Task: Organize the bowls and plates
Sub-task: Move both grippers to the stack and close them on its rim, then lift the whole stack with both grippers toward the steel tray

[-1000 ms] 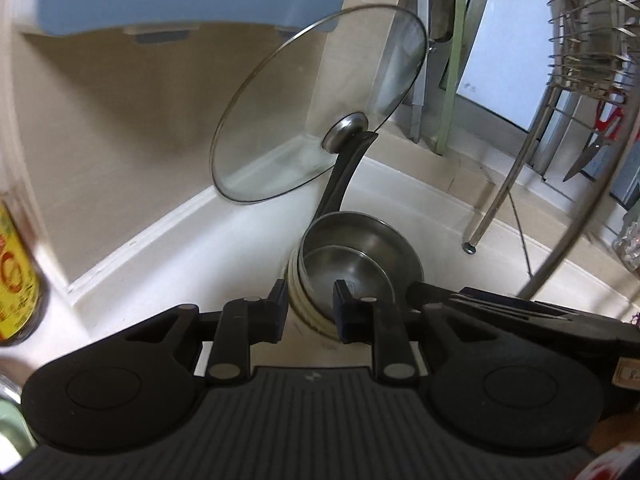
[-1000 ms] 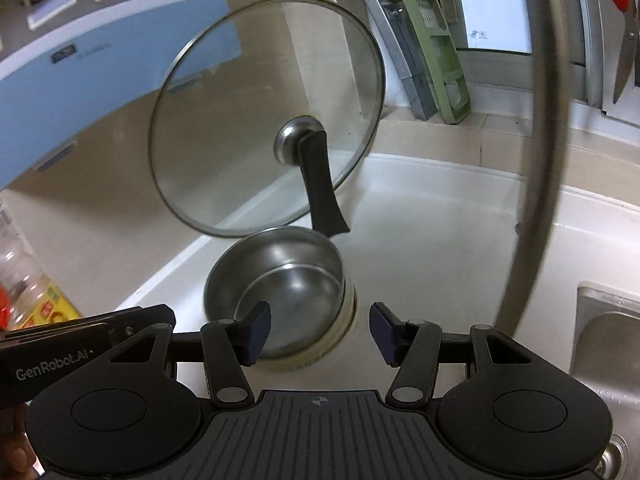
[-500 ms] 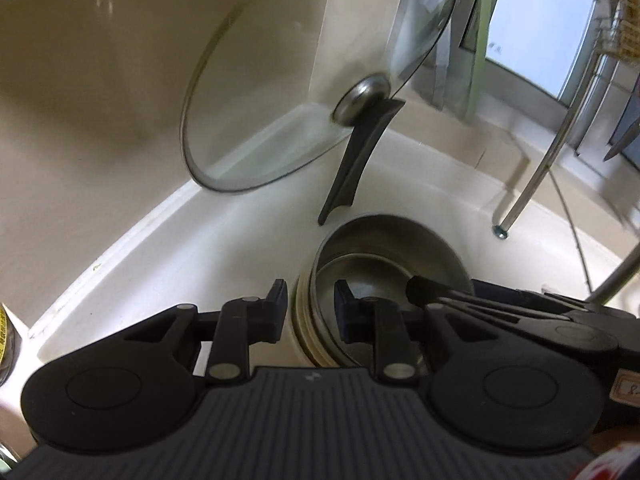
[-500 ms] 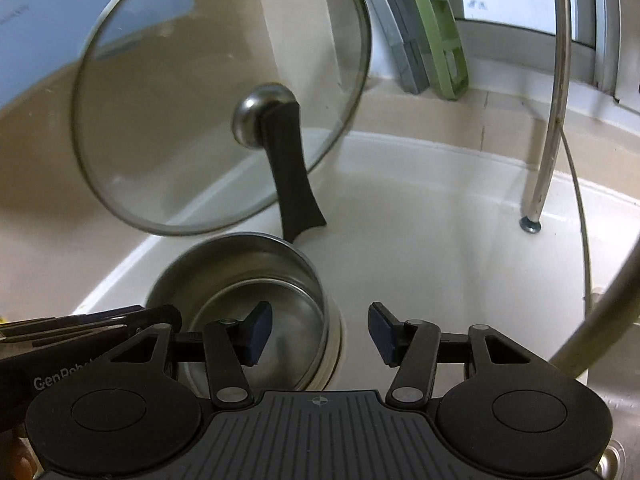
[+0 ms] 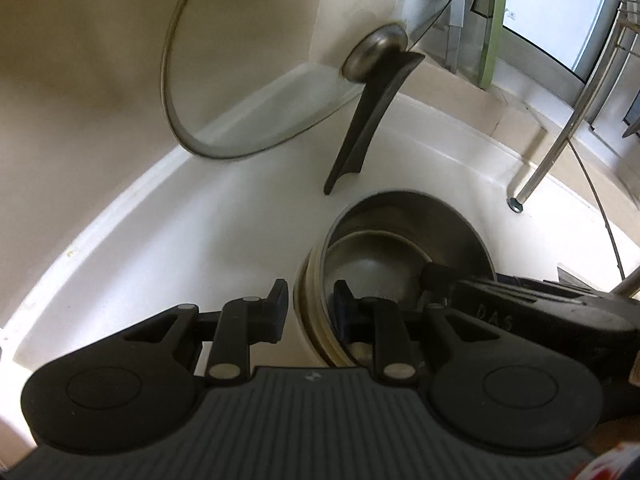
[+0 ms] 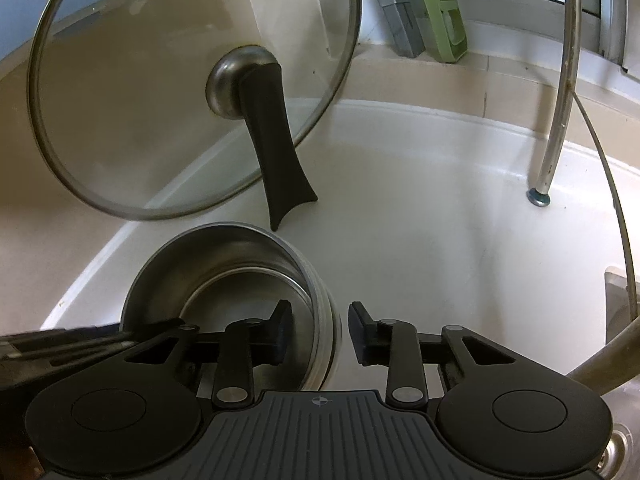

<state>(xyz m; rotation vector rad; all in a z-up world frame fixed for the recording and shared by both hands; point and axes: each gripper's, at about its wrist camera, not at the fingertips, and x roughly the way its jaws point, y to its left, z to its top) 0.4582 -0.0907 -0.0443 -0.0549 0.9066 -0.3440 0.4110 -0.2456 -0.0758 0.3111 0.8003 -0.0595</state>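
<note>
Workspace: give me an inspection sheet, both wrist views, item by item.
Surface: white counter, bare around the bowls.
Job's things: steel bowls nested in a stack, upright.
Clutter: glass lid propped on its black handle; green board leaning at the back.
Grippers: left gripper and right gripper each straddle the stack's rim, jaws open.
Cables: nothing seen.
Surroundings: rack leg, tiled wall, window.

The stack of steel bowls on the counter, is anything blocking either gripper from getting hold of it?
Nothing visible blocks them. The left gripper and right gripper each have open jaws straddling opposite sides of the stack of steel bowls' rim, one finger inside, one outside. The glass lid leans against the wall behind, apart from both grippers.
</note>
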